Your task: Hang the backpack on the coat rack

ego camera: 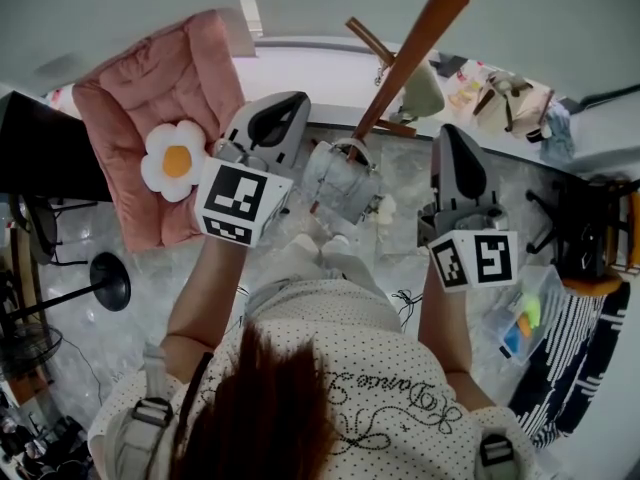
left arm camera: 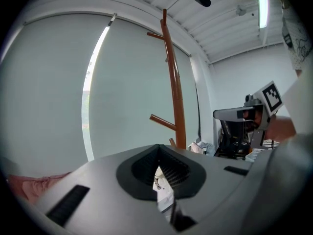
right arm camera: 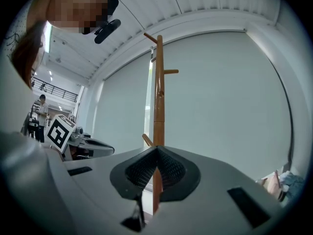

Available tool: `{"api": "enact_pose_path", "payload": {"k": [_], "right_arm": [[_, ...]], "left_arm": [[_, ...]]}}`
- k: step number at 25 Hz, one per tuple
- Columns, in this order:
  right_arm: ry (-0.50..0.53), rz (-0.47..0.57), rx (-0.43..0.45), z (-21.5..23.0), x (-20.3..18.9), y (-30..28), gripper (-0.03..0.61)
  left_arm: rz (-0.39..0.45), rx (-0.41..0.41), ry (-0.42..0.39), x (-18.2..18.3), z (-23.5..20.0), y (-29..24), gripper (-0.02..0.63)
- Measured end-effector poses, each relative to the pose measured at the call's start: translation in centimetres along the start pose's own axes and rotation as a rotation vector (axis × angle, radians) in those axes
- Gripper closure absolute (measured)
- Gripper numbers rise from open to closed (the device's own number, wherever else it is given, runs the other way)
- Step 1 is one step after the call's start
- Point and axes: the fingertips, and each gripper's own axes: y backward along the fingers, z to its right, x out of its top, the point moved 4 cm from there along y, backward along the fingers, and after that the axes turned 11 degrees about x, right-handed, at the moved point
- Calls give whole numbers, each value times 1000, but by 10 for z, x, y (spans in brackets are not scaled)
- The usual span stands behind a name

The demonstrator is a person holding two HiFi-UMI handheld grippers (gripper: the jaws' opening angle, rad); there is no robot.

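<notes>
Wooden: one coat rack (ego camera: 420, 40), one backpack (ego camera: 340, 183).

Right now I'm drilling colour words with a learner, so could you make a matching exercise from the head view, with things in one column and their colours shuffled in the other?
Things:
1. cushion
2. flower pillow
3. coat rack

Colours:
a. brown
b. pink
c. white with a yellow centre

Pairs: 1-b, 2-c, 3-a
</notes>
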Motion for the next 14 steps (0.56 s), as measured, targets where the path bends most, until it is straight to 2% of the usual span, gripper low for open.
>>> {"api": "enact_pose_path", "payload": {"k": [14], "right_arm": [[-2, -28, -7, 0, -10, -5, 566]], "left_arm": [[-33, 5, 17, -15, 0, -1, 611]]}}
